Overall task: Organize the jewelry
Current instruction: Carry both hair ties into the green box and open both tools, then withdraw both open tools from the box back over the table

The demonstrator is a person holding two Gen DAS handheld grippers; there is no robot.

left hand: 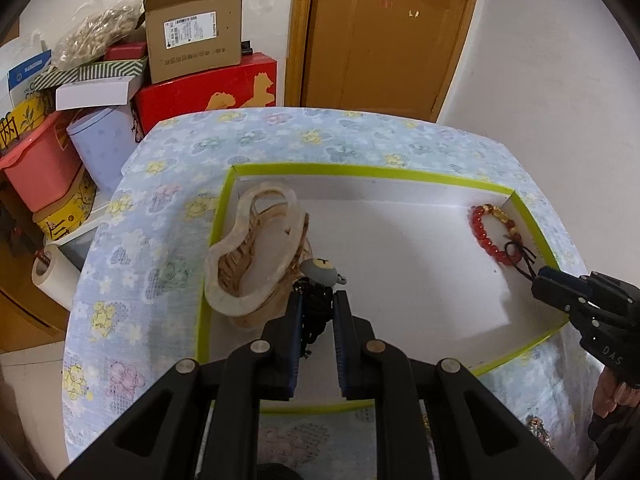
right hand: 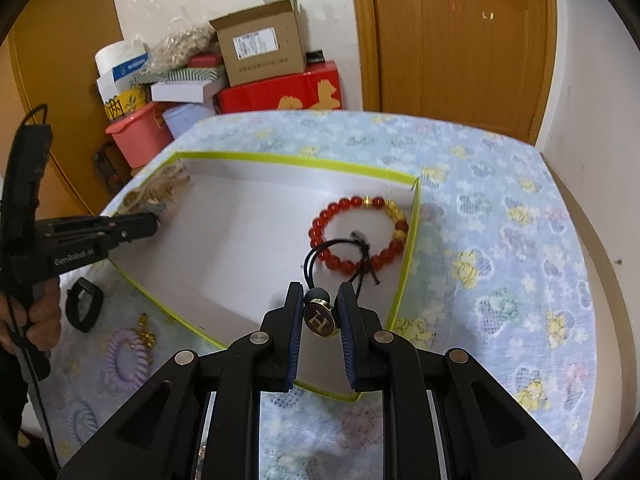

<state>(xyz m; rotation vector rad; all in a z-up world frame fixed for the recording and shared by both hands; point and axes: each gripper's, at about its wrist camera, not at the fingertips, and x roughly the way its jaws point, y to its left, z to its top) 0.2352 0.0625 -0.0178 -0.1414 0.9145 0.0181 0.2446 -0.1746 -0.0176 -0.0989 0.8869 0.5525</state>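
Note:
A white box with a green rim [left hand: 360, 171] [right hand: 412, 232] lies on the flowered cloth. My left gripper [left hand: 317, 300] is shut on a black cord charm with a grey bear head [left hand: 319, 271], held over the box's left side beside a pale shell-shaped dish with straw cord [left hand: 256, 252]. My right gripper [right hand: 320, 292] is shut on a black elastic hair tie with a gold "H" button [right hand: 322, 318], over the box's right side. A red and gold bead bracelet [right hand: 358, 232] [left hand: 494, 236] lies in the box just beyond it.
On the cloth in front of the box lie a purple coil hair tie [right hand: 126, 356], a gold trinket [right hand: 146, 330], a black clip [right hand: 84, 308] and a blue coil tie [right hand: 82, 420]. Boxes and tubs [left hand: 120, 80] are stacked at the back left, beside a wooden door [left hand: 384, 36].

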